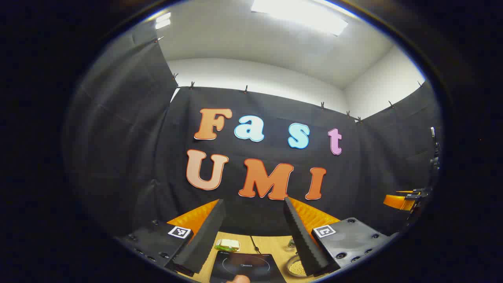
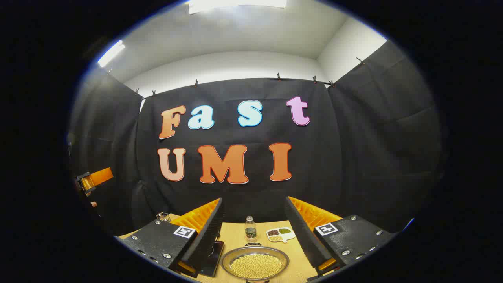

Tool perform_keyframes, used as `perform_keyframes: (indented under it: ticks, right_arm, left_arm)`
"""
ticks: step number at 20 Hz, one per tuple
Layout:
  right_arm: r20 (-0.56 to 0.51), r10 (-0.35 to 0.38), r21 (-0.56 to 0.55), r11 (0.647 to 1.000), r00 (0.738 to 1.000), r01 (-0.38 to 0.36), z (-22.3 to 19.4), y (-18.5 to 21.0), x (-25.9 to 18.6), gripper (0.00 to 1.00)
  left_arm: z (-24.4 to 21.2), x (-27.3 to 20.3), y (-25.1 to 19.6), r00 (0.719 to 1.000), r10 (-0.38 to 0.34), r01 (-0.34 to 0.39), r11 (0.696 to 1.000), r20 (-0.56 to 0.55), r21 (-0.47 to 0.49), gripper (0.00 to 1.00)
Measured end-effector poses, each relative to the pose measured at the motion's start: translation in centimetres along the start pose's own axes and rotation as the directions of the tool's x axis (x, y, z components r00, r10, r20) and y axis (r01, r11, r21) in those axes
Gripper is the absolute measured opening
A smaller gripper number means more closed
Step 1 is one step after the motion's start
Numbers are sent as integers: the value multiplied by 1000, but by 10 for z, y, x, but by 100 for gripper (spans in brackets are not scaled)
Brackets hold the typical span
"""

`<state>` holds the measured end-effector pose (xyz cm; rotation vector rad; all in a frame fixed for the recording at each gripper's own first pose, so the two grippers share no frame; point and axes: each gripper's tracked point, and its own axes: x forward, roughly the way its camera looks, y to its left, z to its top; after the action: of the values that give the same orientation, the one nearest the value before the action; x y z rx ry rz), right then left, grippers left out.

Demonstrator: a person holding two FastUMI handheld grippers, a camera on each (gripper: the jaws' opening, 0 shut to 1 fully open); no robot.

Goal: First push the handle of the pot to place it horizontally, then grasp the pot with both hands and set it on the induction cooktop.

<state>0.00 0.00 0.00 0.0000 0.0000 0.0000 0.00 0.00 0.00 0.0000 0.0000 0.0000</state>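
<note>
Left gripper view: left gripper [image 1: 254, 236] released, fingers spread wide and held up above the wooden counter [image 1: 271, 243], nothing between them. Below the gap – the dark induction cooktop [image 1: 246, 266], lying flat on the counter. Behind its left corner, a small green-and-white packet [image 1: 227, 245]. To the right, partly hidden by the right finger, the pot [image 1: 295, 267] with pale beans inside, just beside the cooktop. Far right edge – the other gripper [image 1: 408, 199], well apart.

Right gripper view: right gripper [image 2: 254, 232] likewise released, fingers wide, raised over the counter. Cooktop edge peeking out beside the left finger. Pot centered low between the fingers, touched by neither. Beyond it, an upright small bottle [image 2: 250, 228], then a divided dish [image 2: 280, 234] of mixed grains just right of the bottle.
</note>
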Motion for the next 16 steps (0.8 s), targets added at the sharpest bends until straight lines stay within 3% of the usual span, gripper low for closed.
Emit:
perform_keyframes:
  ticks: [1, 2, 3, 16]
  right_arm:
    - [-1, -1, 1, 1000, 1000, 1, 0, -2, -1, 95]
    - [-1, -2, 2, 1000, 1000, 2, 0, -3, -1, 100]
    - [-2, -4, 4, 1000, 1000, 4, 0, -5, -1, 95]
    - [-19, 7, -8, 1000, 1000, -7, -2, -4, 2, 95]
  left_arm:
    - [-3, 2, 1, 1000, 2, -2, 1000, -15, -7, 98]
    - [-6, 4, 2, 1000, 4, -4, 1000, -30, -11, 97]
    - [-8, 6, 3, 999, 3, -3, 1000, -40, -13, 96]
    - [-4, 9, 0, 999, 2, -3, 1000, -34, -31, 96]
